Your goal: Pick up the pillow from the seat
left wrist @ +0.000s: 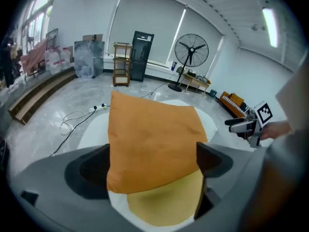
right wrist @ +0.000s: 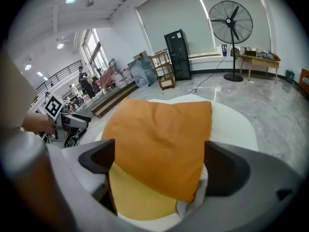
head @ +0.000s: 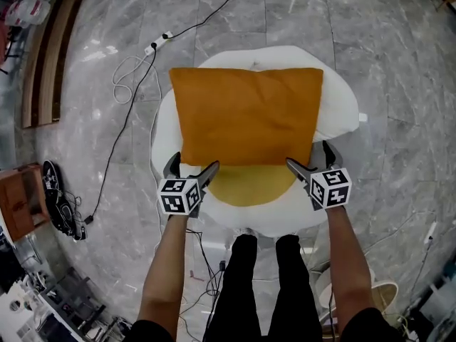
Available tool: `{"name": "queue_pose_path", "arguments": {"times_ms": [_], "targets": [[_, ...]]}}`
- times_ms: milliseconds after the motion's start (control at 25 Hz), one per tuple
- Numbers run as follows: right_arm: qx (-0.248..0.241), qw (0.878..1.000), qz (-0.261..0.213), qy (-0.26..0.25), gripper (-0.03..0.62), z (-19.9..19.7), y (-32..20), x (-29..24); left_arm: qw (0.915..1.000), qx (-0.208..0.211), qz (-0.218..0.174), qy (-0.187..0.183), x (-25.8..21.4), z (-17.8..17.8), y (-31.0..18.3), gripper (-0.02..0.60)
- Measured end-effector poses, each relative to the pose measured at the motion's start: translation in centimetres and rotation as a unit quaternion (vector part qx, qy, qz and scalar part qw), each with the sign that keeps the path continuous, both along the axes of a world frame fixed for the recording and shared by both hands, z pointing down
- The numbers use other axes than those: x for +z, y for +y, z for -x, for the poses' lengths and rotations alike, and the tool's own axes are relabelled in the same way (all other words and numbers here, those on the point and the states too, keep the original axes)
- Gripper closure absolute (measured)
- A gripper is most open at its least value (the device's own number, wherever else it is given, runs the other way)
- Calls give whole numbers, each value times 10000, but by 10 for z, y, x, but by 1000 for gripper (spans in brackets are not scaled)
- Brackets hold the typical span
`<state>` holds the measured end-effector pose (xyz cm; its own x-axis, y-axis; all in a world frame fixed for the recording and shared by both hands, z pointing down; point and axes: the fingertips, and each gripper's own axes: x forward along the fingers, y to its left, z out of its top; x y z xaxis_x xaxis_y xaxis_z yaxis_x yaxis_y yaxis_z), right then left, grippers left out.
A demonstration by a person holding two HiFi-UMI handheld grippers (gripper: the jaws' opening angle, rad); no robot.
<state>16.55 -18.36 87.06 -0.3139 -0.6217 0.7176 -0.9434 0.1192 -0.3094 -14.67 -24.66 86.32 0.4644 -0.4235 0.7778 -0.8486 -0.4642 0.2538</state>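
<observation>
An orange square pillow [head: 246, 112] lies flat on a round white seat [head: 338, 105], over a yellow seat pad [head: 249, 185]. My left gripper [head: 191, 169] is at the pillow's near left corner, with its jaws wide apart on either side of that corner. My right gripper [head: 313, 161] stands the same way at the near right corner. In the left gripper view the pillow [left wrist: 149, 139] reaches in between the jaws of the left gripper [left wrist: 152, 173] without being pinched. The right gripper view shows the pillow [right wrist: 159, 134] the same way, loose between the open jaws of the right gripper [right wrist: 161, 173].
A white power strip with cables [head: 153, 48] lies on the marble floor beyond the seat's left side. Wooden steps [head: 43, 55] run along the far left, with a black bag [head: 57, 198] nearer. A standing fan [left wrist: 191, 50] is far behind. My legs [head: 274, 283] stand against the seat's near edge.
</observation>
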Motion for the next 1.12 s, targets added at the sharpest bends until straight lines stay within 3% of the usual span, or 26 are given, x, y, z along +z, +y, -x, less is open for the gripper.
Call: {"name": "queue_pose_path", "arguments": {"times_ms": [40, 120, 440, 720, 880, 920, 1120], "targets": [[78, 9999, 49, -58, 15, -2, -3, 9, 10000, 76, 16, -49, 9, -1, -5, 29], [294, 9992, 176, -216, 6, -7, -8, 30, 9998, 168, 41, -121, 28, -2, -15, -11], [1061, 9877, 748, -867, 5, -34, -32, 115, 9994, 1, 335, -25, 87, 9, -54, -15], [1138, 9786, 1211, -1216, 5, -38, -41, 166, 9988, 104, 468, -35, 120, 2, -71, -14], [1053, 9770, 1237, -1385, 15, -37, -49, 173, 9994, 69, 330, -49, 128, -4, -79, -12], [1029, 9772, 1229, -1396, 41, -35, -51, 173, 9996, 60, 288, -15, 127, -7, -79, 1], [867, 9846, 1131, -1014, 216, -27, -42, 163, 9998, 119, 165, 63, 117, -15, -62, 185]]}}
